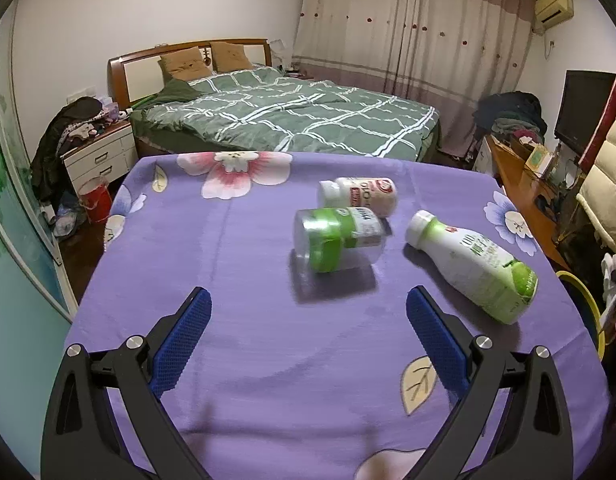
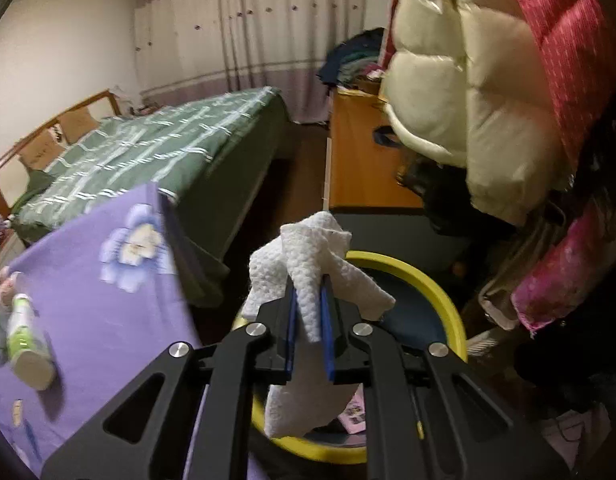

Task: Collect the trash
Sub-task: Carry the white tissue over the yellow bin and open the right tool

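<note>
In the left wrist view three empty containers lie on the purple floral tablecloth point(image 1: 228, 264): a clear jar with a green label point(image 1: 337, 238), a white and pink bottle point(image 1: 358, 196) behind it, and a white and green bottle point(image 1: 474, 266) to the right. My left gripper point(image 1: 308, 304) is open and empty, just short of the jar. In the right wrist view my right gripper point(image 2: 308, 296) is shut on a crumpled white paper towel point(image 2: 308, 264), held above a yellow-rimmed bin point(image 2: 424, 280) beside the table. The white and green bottle point(image 2: 26, 344) shows at the left.
A green-quilted bed point(image 1: 292, 120) stands beyond the table. A wooden desk point(image 2: 360, 160) and hanging puffy jackets point(image 2: 468, 100) crowd the right side by the bin. The bin rim point(image 1: 584, 292) shows off the table's right edge. A nightstand point(image 1: 100, 156) and red bucket point(image 1: 96, 200) stand at left.
</note>
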The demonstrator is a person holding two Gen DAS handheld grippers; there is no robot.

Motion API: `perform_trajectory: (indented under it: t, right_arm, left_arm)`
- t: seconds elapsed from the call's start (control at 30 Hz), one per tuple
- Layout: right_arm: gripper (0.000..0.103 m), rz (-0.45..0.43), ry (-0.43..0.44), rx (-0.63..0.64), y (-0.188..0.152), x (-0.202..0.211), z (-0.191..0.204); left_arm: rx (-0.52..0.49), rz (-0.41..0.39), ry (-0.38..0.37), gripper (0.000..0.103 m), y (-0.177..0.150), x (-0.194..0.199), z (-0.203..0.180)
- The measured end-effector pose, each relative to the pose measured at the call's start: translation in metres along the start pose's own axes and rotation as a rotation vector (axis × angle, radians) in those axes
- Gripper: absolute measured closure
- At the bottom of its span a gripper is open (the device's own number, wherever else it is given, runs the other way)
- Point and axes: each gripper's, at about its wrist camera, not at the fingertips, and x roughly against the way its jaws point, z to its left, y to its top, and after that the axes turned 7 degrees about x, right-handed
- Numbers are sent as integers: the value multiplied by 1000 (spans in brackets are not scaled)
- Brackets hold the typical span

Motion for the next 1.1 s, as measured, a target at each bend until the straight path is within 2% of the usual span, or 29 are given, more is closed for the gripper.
perform_trajectory:
  t: [0.03,0.07,0.13,0.17,0.37,0.67,0.83,0.97,1.1]
  right_arm:
    - [80,5,-6,-1,1,-3,1]
    - [68,9,-18,-3,0,-6,-2]
    - [55,4,-33,0,-4,-7,-6]
    - [54,2,-36,0,-3,-6,-6]
    - [52,-10,3,-18,-2,-4,-12]
    - [51,-21,69,-6,-1,-1,-11]
    - [51,-13,97,-12,-4,-5,-14]
    - [51,-10,121,-17,-5,-7,-14]
    - [51,-10,138,-14,-5,-8,-12]
  left_arm:
    - [-3,6,1,6,-1,-1,-4]
    - [-4,13,4,6,-1,-3,-8]
    - [-6,21,4,6,-2,-5,-13]
    - [-7,25,4,6,-3,-5,-17]
    - [-32,36,-24,6,-6,-3,-50]
    - [-101,48,-88,5,-18,-8,-136]
    - [-132,51,-73,5,-23,-22,-173]
    - [-144,79,-41,5,-21,-39,-186]
    - [-121,106,-24,5,-15,-53,-173]
